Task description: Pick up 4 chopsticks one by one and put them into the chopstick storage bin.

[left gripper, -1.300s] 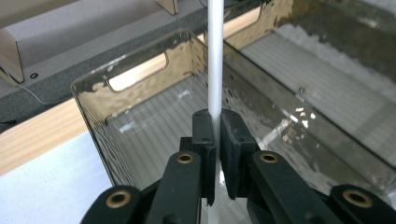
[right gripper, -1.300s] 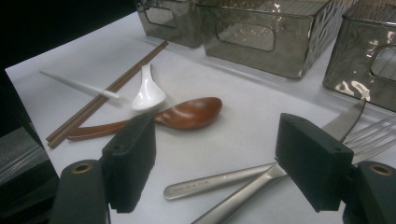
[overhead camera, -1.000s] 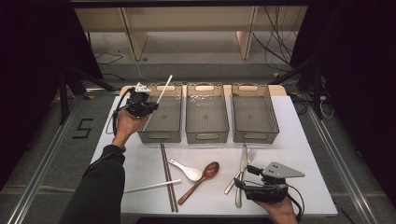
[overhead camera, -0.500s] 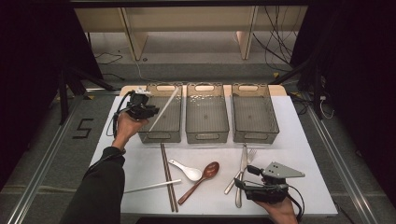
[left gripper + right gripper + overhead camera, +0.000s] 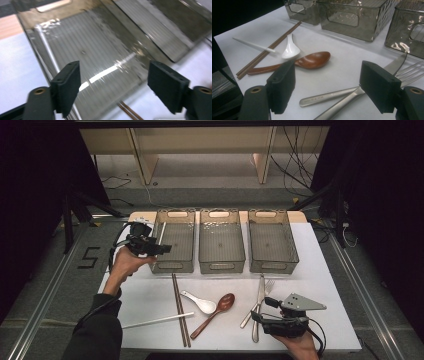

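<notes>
Now our left gripper [image 5: 161, 248] has just opened, empty, and the white chopstick [image 5: 161, 234] lies inside the left bin [image 5: 172, 266]. Its mate [image 5: 157, 320] waits near on the tabletop [image 5: 325, 275]; our right gripper [image 5: 260, 310] hovers open over the knife [image 5: 258, 307].
</notes>
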Demonstrator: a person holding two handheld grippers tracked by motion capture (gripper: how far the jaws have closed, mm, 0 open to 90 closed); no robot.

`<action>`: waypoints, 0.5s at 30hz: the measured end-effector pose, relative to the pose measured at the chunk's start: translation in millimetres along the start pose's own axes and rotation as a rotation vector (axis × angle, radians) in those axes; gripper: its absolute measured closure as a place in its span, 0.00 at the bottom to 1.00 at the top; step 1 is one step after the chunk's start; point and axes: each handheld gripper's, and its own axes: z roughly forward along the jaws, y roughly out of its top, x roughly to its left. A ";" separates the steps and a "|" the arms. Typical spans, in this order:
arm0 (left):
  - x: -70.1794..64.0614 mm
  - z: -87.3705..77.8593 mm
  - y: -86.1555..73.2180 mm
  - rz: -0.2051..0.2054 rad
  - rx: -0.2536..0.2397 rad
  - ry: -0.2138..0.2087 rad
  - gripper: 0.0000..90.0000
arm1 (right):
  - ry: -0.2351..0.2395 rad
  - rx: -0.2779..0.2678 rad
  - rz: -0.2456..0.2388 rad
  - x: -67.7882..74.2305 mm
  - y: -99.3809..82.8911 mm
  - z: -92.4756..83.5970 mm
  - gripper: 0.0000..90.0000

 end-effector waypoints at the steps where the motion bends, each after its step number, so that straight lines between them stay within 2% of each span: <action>1: -3.7 -2.5 -3.6 0.007 0.008 -0.006 0.27 | -0.002 -0.001 -0.002 0.0 0.1 -0.4 0.33; 10: -29.6 -12.4 -37.5 0.090 0.063 -0.031 0.23 | -0.005 -0.010 -0.002 -0.3 0.7 -1.4 0.33; 12: -34.7 -14.1 -45.0 0.098 0.066 -0.053 0.23 | -0.007 -0.009 -0.002 -0.5 0.8 -1.5 0.33; 14: -40.7 -15.3 -51.6 0.143 0.107 -0.045 0.23 | -0.005 -0.009 -0.002 -0.5 1.4 -2.0 0.33; 15: -43.7 -16.1 -56.1 0.152 0.121 -0.044 0.23 | -0.006 -0.010 -0.005 -0.3 1.6 -2.2 0.33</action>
